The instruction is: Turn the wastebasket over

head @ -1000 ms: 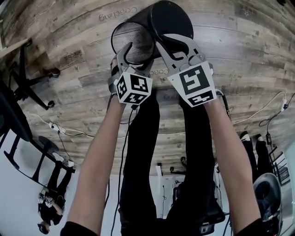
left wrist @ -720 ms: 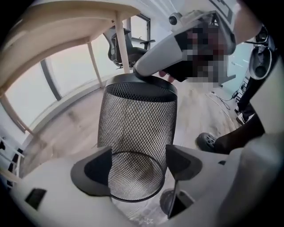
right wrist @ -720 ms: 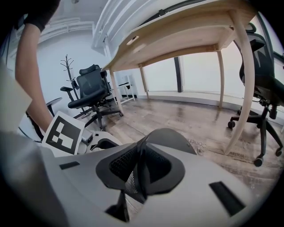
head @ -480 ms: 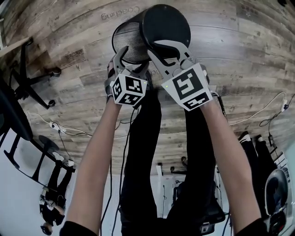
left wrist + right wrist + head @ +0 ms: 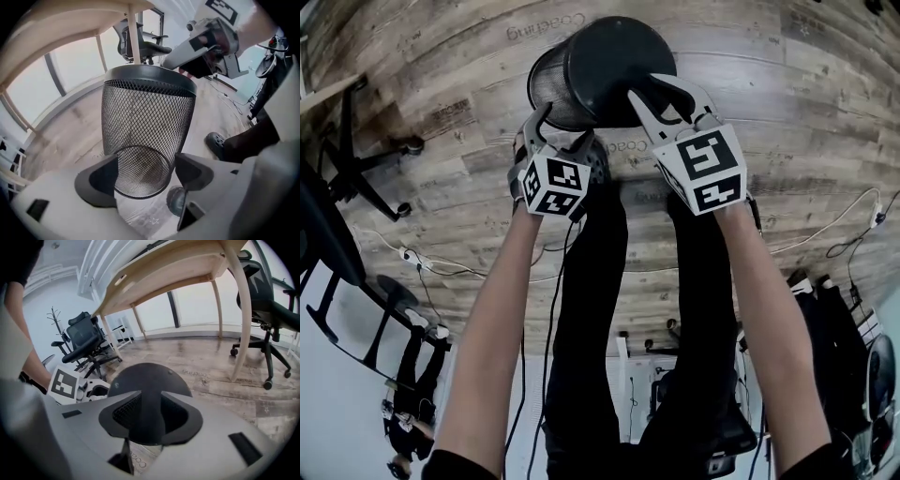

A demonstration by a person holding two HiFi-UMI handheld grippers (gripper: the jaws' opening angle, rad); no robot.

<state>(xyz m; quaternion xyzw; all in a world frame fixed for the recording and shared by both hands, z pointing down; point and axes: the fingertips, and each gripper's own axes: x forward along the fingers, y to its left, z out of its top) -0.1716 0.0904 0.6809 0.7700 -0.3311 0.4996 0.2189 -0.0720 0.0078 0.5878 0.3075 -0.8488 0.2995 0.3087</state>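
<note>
- The right gripper [image 5: 146, 413] is clenched on the wall of the wastebasket [image 5: 614, 61] just under its solid end; this pinch looks to carry the weight and steer the turn.
- The left gripper [image 5: 146, 174] has its jaws spread wide around the ringed mesh end, both pads seemingly touching it; it steadies the low end as a pivot.
- The wastebasket hangs clear of the floor [image 5: 787, 112], between the two grippers; its long axis is near upright but tilted, solid end up toward the head, ringed end down and to the left; in my judgement the flip is mostly done.
- Beyond stand a desk [image 5: 187, 268] and an office chair [image 5: 86, 341], well apart.
</note>
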